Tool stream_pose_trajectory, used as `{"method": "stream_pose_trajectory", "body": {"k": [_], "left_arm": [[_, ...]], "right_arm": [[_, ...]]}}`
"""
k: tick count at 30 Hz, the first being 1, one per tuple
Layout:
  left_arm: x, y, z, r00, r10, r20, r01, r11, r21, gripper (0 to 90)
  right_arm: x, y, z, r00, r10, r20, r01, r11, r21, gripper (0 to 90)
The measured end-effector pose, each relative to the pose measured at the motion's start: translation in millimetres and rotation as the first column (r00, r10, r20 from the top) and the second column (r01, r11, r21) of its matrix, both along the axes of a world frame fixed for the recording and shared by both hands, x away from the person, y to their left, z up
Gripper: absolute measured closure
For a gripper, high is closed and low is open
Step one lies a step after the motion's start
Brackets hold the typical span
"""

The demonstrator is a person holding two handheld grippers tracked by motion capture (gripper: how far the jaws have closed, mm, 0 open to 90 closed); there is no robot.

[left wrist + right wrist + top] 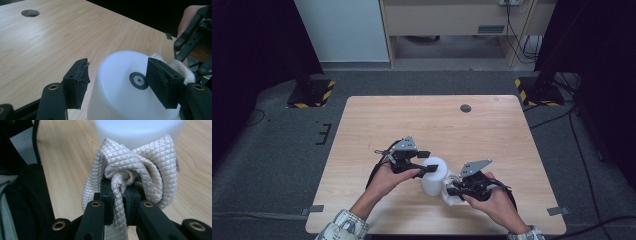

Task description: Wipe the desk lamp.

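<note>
Tongs in both hands meet at a white cup, which stands upside down on the worktop at about six o'clock from the worktop's middle, near the person's edge. Left tongs reach in from nine o'clock with their jaws spread to either side of the cup's upturned base; in the left gripper view the jaws stand apart, one just off the cup's wall and the other over the base beside a small dark ring, and whether the pads press the cup cannot be told. Right tongs come from four o'clock and are clenched on a cream quilted cloth, whose bunched folds press against the cup's lower wall in the right gripper view. Farther out, a round hole sits in the worktop at about one o'clock, well apart from the cup. Patterned sleeves enter at the near edge, and grey carpet surrounds the worktop.
</note>
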State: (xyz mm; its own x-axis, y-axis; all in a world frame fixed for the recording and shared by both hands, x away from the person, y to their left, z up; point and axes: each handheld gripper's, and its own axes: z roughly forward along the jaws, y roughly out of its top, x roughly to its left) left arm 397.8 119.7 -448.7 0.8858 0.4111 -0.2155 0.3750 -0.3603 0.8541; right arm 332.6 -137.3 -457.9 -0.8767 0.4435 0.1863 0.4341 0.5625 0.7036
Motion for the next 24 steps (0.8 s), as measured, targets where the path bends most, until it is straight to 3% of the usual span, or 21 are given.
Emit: {"method": "stream_pose_trajectory", "body": {"k": [7,13,19,22,24], "left_arm": [[0.3,0.4,-0.1,1.0000,-0.004,-0.002,0.004,1.0000,-0.005,37.2],[0.0,0.5,-0.3,1.0000,-0.003,-0.004,0.002,1.0000,-0.006,37.5],[0.4,-0.4,-0.9,1.0000,-0.001,-0.006,0.001,0.9999,-0.011,37.5],[-0.2,-0.6,-0.5,1.0000,0.001,-0.003,-0.001,1.0000,-0.008,37.5],[-0.3,-0.4,-0.5,1.0000,0.002,-0.004,-0.002,1.0000,-0.008,37.5]], "right_arm": [[-10.5,20.9,7.0,0.9972,0.072,0.019,-0.073,0.996,0.047,81.2],[-7.5,48.9,-13.3,0.9937,0.112,-0.010,-0.112,0.994,0.017,81.1],[-2.5,56.2,-30.9,0.9920,0.119,-0.041,-0.120,0.993,-0.013,81.2],[-3.6,56.1,-28.1,0.9928,0.116,-0.030,-0.116,0.993,-0.007,81.1],[-6.1,53.2,-19.7,0.9940,0.109,-0.007,-0.109,0.994,0.030,81.1]]}}
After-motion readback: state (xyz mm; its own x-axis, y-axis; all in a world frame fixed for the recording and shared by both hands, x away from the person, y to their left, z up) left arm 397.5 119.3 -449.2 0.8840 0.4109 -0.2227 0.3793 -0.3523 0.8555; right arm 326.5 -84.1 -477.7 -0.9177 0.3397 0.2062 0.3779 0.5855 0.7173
